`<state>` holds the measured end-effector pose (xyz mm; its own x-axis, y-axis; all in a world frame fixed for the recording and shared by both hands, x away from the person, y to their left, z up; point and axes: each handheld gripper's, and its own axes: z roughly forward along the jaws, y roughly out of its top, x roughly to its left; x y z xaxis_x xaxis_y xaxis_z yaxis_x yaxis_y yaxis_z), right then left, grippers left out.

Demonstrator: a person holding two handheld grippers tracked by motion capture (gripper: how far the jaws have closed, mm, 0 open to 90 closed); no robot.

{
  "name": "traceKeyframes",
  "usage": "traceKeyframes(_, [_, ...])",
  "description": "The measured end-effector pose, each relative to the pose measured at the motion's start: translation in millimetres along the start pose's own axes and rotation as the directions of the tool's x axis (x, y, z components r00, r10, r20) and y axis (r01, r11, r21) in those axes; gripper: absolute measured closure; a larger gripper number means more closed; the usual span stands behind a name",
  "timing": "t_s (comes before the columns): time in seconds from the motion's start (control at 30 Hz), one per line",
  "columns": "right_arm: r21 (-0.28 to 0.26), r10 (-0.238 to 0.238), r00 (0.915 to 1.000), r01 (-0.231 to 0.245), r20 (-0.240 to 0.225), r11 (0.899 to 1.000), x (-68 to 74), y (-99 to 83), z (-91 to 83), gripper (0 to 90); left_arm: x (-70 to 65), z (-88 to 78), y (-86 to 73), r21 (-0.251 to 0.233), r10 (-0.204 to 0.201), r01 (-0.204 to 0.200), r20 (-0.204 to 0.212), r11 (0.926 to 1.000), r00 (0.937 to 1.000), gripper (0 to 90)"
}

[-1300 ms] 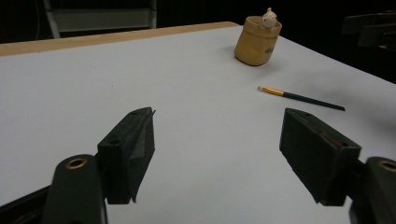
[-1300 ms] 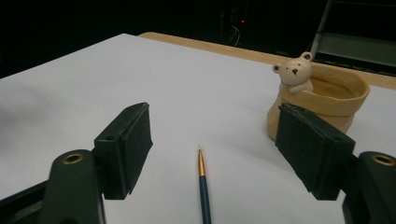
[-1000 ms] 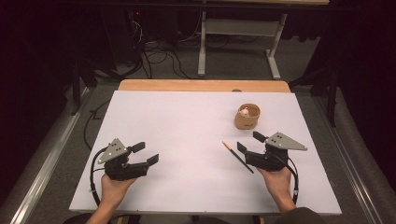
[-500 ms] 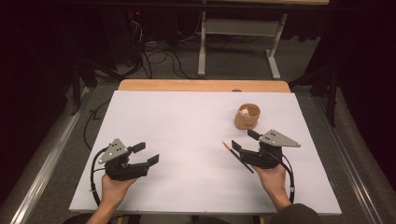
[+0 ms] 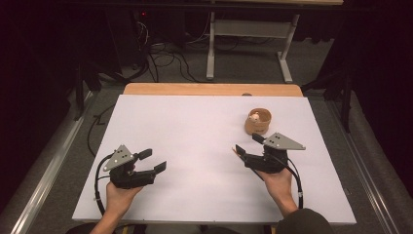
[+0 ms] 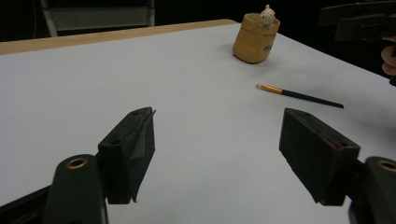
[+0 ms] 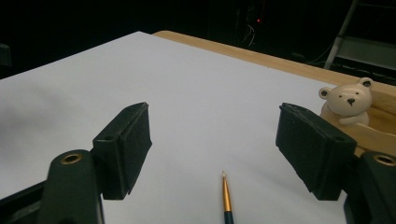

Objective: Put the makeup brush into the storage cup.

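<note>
Right gripper view: right tongs (image 7: 212,154) wide open above paintbrush (image 7: 226,200).

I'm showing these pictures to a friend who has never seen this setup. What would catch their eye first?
Probably the tan pot with a little white bear figure on its rim, standing on the white table toward the far right. Next, the thin paintbrush lying flat on the table, its tip between the open jaws of the right gripper. The left gripper is open too, over bare table at near left.
</note>
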<state>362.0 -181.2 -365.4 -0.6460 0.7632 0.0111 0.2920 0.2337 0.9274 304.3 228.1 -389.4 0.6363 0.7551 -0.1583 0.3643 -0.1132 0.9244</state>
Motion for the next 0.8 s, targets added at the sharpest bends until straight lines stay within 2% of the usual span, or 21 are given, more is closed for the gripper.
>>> traceKeyframes(0.23, [0.005,0.009,0.9999,-0.009,-0.005,1.0,2.1,2.7,5.2,28.2,-0.2,0.3,-0.1,0.001,0.002,-0.002,-0.001,1.0,1.0,27.3])
traceKeyframes(0.3, [-0.001,-0.004,1.0,0.004,-0.008,1.0,3.0,4.2,8.4,28.2,-0.3,0.5,-0.1,0.003,0.003,-0.003,0.0,1.0,1.0,27.3])
traceKeyframes(0.6, [0.003,-0.004,0.9998,0.004,-0.017,1.0,6.1,8.0,16.8,28.2,-0.3,0.5,-0.1,0.003,0.002,-0.002,0.0,1.0,1.0,27.3])
traceKeyframes(0.8, [0.024,0.007,0.9997,-0.007,-0.024,1.0,7.1,11.1,20.7,28.0,-0.5,0.9,-0.3,0.002,0.0,0.0,0.0,1.0,1.0,27.3])
